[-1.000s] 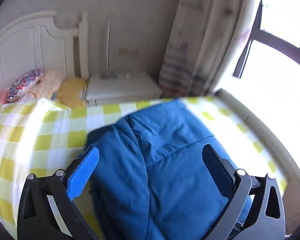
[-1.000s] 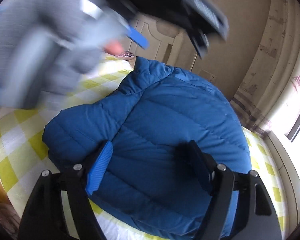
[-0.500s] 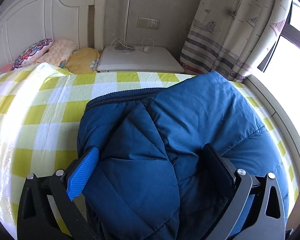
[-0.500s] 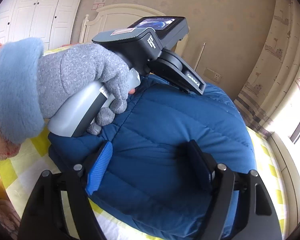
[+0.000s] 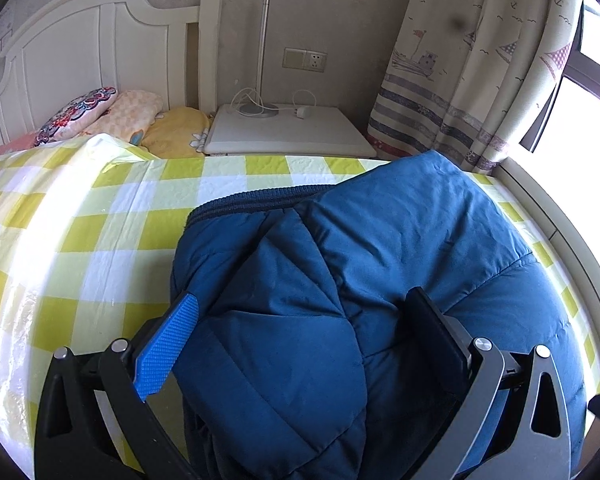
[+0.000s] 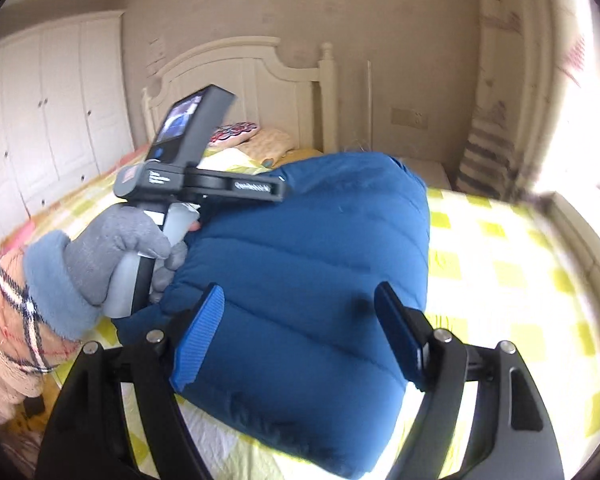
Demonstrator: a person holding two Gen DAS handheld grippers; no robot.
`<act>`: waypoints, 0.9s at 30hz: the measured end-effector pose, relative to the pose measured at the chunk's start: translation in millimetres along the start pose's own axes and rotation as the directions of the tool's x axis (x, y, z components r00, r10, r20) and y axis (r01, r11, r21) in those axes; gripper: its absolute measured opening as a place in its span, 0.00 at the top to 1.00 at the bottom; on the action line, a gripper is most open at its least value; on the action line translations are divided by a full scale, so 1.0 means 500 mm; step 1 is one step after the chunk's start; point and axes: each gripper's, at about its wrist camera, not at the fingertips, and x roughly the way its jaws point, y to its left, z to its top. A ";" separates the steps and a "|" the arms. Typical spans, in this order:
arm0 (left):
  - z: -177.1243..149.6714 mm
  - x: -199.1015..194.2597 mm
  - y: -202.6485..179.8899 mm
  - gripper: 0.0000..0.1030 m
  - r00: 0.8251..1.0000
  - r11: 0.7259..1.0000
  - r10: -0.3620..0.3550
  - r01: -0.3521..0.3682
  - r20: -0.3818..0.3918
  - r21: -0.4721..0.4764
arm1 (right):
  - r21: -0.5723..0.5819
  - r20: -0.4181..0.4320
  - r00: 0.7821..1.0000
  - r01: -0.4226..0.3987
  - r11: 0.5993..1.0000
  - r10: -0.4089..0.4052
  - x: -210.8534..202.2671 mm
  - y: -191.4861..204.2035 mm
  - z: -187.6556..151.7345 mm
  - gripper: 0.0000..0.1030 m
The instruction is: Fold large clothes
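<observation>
Your left gripper (image 5: 300,336) has dropped low over the blue padded jacket (image 5: 380,264), jaws apart and clamping nothing. Your right gripper (image 6: 300,320) has swung sideways, jaws opening, also empty. The jacket lies bundled on the checked bedspread (image 5: 100,232) (folded compactly, probably nearly done); your gloved left hand (image 6: 112,252) hovers beside it.

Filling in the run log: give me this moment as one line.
task: fold jacket | blue puffer jacket: bundled on checked bedsheet | left gripper: open over jacket | right gripper: opening, nothing gripped
</observation>
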 end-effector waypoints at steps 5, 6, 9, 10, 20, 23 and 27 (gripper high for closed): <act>-0.014 -0.068 -0.011 0.04 0.995 0.996 0.084 -0.086 0.060 0.021 | 0.041 0.041 0.999 0.014 0.999 -0.016 -0.046 -0.010 -0.007 0.14; -0.018 -0.089 -0.014 0.04 0.992 0.994 0.105 -0.107 0.076 0.025 | 0.051 0.070 0.997 0.015 0.999 -0.018 -0.067 -0.011 -0.005 0.05; -0.051 -0.223 -0.033 0.04 0.967 0.987 0.142 -0.154 0.209 0.041 | 0.074 0.142 0.989 0.033 0.997 -0.043 -0.127 -0.011 -0.002 0.02; -0.063 -0.264 -0.042 0.04 0.958 0.983 0.161 -0.178 0.239 0.052 | 0.086 0.155 0.986 0.049 0.995 -0.062 -0.148 -0.009 -0.001 0.02; -0.211 -0.565 -0.129 0.04 0.904 0.958 0.246 -0.283 0.350 0.056 | 0.103 0.149 0.979 0.128 0.986 -0.142 -0.263 0.029 0.009 0.02; -0.237 -0.607 -0.146 0.04 0.901 0.955 0.246 -0.288 0.358 0.068 | 0.058 0.139 0.976 0.158 0.986 -0.165 -0.288 0.065 0.009 0.02; -0.258 -0.629 -0.143 0.04 0.896 0.951 0.274 -0.306 0.349 0.039 | 0.022 0.127 0.977 0.167 0.986 -0.168 -0.304 0.090 0.004 0.02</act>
